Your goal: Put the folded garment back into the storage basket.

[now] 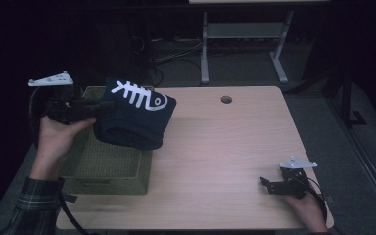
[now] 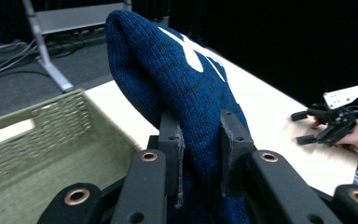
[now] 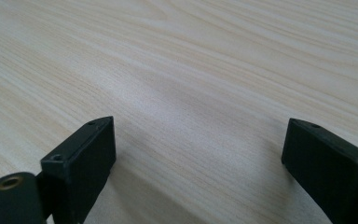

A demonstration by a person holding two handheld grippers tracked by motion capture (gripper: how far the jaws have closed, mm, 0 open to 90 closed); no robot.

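Now: Sweater Gripped Above the Basket

A folded dark blue sweater [image 1: 136, 120] with a white fishbone print is seen at the upper left of the high view, held off the table and hanging partly over the right rim of a green woven basket [image 1: 103, 164]. It is clamped at its left edge by the left gripper [image 1: 98, 105], whose jaws are pressed onto the knit from both sides. In the left gripper view the sweater [image 2: 182, 88] is seen rising from between the two black jaws toward the top centre of the frame, with the white print on its right face. The basket [image 2: 42, 140] is shown at the lower left of that view, below the cloth.

The left gripper is held by a hand [image 1: 56, 134] at the left edge of the high view, with a plaid sleeve at the lower left corner.

The table [image 1: 225, 147], of pale wood, is seen across the middle of the high view, with a round hole [image 1: 226, 100] near its far edge.

The right gripper [image 1: 267, 183] is seen at the lower right of the high view, low over the table, well apart from the sweater. Its jaws are spread wide with nothing between them; in the right gripper view the table [image 3: 191, 70] is seen between them. The same gripper [image 2: 307, 126] is also shown at the right edge of the left gripper view.
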